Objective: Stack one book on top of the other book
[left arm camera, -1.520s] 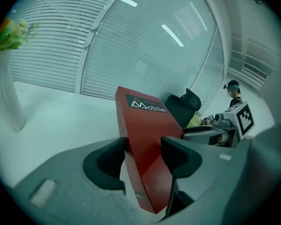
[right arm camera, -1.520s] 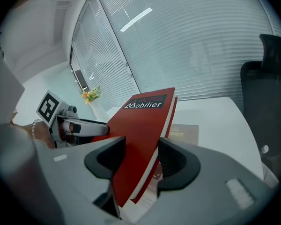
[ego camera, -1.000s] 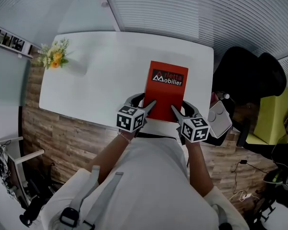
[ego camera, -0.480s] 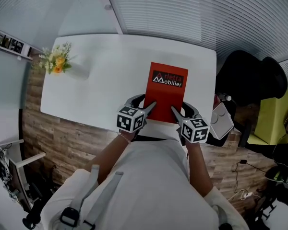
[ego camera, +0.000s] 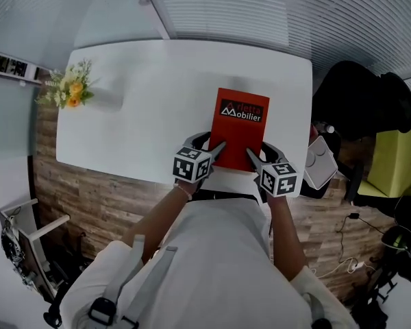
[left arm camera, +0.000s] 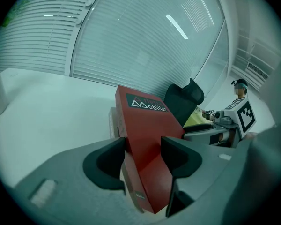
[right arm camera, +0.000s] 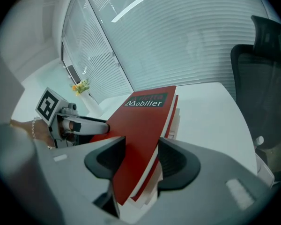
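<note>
A red book (ego camera: 238,127) with "Mobilier" on its cover lies lengthwise at the near edge of the white table (ego camera: 144,101). My left gripper (ego camera: 207,144) is shut on its near left corner, and my right gripper (ego camera: 262,153) is shut on its near right corner. In the left gripper view the pads clamp the red book (left arm camera: 147,139) from above and below. A second, pale book (left arm camera: 113,122) shows just under it. The right gripper view shows the same grip on the red cover (right arm camera: 140,125), with the lower book's white pages (right arm camera: 179,118) beneath.
A vase of yellow flowers (ego camera: 65,93) stands at the table's left end. A black office chair (ego camera: 363,101) is past the right end, with a white box-like thing (ego camera: 320,163) beside it. Wooden floor lies below the table's near edge.
Both grippers and the red book have sunk a little towards the table. The grip on both corners is the same.
</note>
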The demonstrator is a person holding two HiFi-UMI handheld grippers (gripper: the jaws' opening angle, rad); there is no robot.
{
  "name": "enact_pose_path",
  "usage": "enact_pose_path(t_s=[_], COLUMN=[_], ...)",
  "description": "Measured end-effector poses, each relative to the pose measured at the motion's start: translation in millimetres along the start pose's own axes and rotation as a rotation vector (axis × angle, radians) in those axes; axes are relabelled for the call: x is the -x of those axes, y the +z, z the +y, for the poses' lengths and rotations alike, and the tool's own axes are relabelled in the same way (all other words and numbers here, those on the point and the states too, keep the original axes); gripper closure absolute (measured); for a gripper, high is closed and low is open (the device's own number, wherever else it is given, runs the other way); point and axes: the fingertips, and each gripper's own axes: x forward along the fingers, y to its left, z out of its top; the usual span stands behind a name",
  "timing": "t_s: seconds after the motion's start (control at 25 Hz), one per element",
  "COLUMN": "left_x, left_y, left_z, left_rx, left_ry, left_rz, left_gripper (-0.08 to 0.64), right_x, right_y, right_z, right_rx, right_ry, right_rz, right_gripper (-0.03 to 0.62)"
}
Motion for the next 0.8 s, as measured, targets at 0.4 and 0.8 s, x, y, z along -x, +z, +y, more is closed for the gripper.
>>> enact_pose_path(t_s=[0.4, 0.8], left_x=[-26, -22], left_y=[-21, -15], left_z=[15, 17], left_rx=[0.020, -0.005], left_ry=[0.000, 0.019], left_rz=[0.044, 0.027], left_gripper=[0.310, 0.306], right_x=[-23, -20], right_y=[-22, -16], right_z=[-18, -23], right_rx=[-0.036, 0.021], right_ry=[-0.008, -0.037], right_rz=[0.064, 0.038], right_gripper=[0.377, 0.350])
